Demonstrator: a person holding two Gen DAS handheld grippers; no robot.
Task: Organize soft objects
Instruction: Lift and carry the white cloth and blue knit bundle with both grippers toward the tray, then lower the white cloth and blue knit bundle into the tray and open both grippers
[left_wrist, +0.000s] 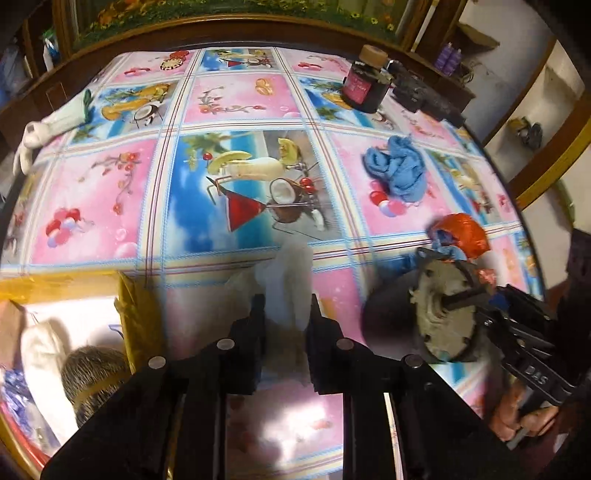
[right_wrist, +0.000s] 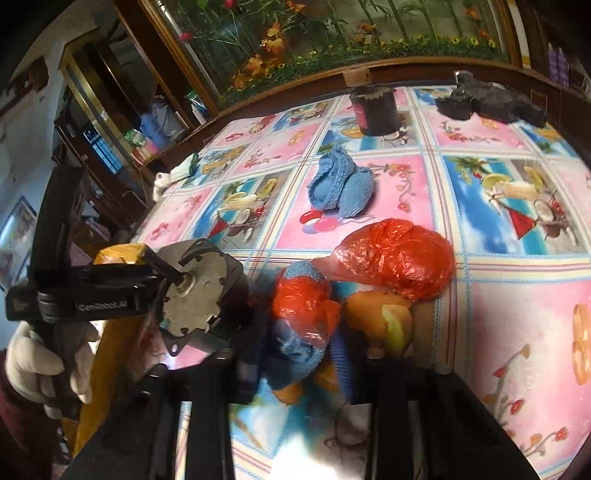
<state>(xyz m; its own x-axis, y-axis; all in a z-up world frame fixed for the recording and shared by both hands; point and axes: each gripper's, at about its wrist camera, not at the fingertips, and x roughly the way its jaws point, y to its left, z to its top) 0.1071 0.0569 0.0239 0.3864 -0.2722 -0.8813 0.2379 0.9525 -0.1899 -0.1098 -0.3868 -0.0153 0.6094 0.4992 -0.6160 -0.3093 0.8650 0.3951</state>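
My left gripper (left_wrist: 288, 314) is shut on a pale white soft cloth (left_wrist: 288, 280), held above the table near the yellow box (left_wrist: 136, 310). My right gripper (right_wrist: 303, 354) is shut on a blue knitted piece wrapped in red plastic (right_wrist: 303, 306); it also shows in the left wrist view (left_wrist: 458, 236). A loose blue knitted pair (right_wrist: 340, 184) lies mid-table, also in the left wrist view (left_wrist: 395, 170). A white sock (left_wrist: 55, 125) lies at the far left edge. The box holds a white sock (left_wrist: 40, 354) and a grey furry item (left_wrist: 92, 373).
A red plastic bag (right_wrist: 399, 254) lies right of my right gripper. A dark jar (left_wrist: 365, 88) and a black device (left_wrist: 424, 96) stand at the table's far side. The table has a pink and blue printed cover (left_wrist: 110, 192). A framed picture stands behind.
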